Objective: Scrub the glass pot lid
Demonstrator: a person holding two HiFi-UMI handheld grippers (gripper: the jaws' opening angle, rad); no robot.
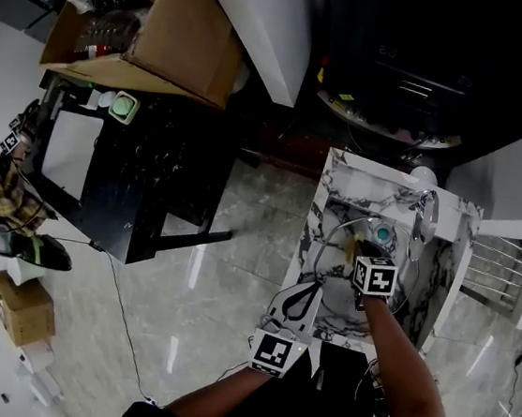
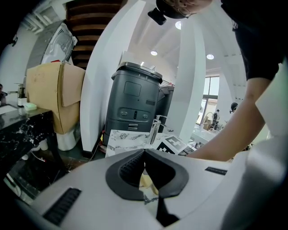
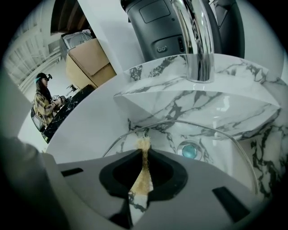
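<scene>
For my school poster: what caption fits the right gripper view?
Right tool pinches a tan scrubber over the glass lid in a marble sink.

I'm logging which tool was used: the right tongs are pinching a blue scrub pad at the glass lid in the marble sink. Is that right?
Not quite: the pad is tan, not blue. The right gripper view shows the right tongs shut on a tan scrub pad at the glass lid in the marble sink.

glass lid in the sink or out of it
In it: the glass lid spans the marble sink, the drain showing through it in the right gripper view.
</scene>
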